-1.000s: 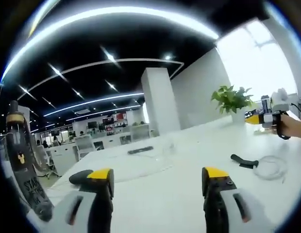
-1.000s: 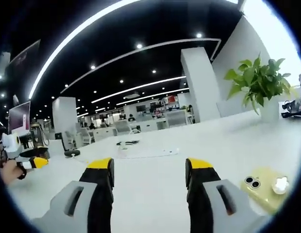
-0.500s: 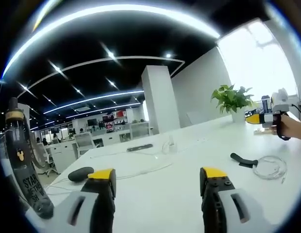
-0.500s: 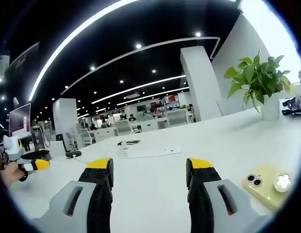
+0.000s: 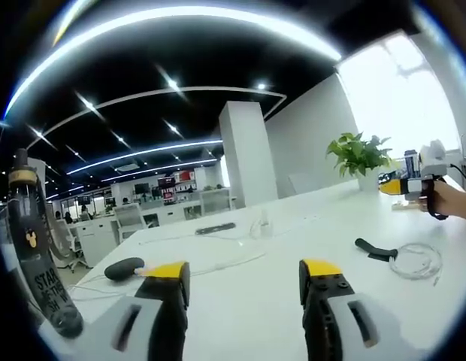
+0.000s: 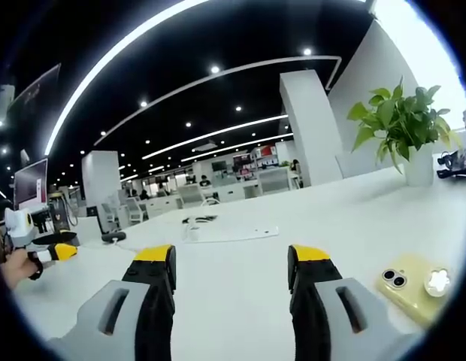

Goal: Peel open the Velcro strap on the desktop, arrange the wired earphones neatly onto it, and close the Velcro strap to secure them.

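In the left gripper view a black Velcro strap (image 5: 374,250) lies on the white desk (image 5: 248,293) at the right, beside a loose coil of white wired earphones (image 5: 417,260). My left gripper (image 5: 244,272) hovers open over the desk, well left of both, nothing between its jaws. The right gripper (image 5: 402,183) shows far right in a hand. In the right gripper view my right gripper (image 6: 229,256) is open and empty above the desk (image 6: 233,286); the left gripper (image 6: 49,254) appears at the far left edge.
A dark water bottle (image 5: 34,248) stands at the left and a black mouse (image 5: 124,268) with a white cable lies near it. A potted plant (image 6: 402,128) stands at the back right. A yellow phone (image 6: 413,282) lies right of the right gripper. Office desks lie beyond.
The left gripper's jaws have drawn a little closer together, still open. The left view has shifted slightly. The right gripper view is almost unchanged.
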`<action>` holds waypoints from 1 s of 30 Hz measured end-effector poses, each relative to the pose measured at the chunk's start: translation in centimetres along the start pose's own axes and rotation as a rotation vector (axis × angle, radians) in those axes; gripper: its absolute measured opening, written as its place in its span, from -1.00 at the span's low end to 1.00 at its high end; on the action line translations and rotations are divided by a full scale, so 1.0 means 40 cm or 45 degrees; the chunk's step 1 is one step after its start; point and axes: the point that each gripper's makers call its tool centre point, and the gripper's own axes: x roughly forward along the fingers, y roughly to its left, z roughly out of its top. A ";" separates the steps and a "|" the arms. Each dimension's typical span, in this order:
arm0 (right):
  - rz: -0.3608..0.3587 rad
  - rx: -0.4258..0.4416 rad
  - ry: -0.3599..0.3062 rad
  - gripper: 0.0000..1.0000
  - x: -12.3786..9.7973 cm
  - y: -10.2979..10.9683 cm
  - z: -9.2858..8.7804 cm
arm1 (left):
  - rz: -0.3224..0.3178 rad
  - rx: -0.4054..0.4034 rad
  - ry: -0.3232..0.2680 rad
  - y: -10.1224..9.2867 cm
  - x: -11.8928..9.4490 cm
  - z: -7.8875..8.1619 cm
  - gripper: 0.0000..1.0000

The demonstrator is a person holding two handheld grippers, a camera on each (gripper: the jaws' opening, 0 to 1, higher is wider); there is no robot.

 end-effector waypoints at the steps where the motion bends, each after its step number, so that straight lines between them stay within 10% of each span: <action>1: 0.000 -0.001 0.002 0.22 0.000 0.000 -0.001 | 0.001 0.000 0.001 0.000 0.000 0.000 0.22; 30: 0.025 -0.020 0.043 0.22 0.011 0.015 -0.020 | -0.004 0.000 0.005 0.001 0.004 0.001 0.22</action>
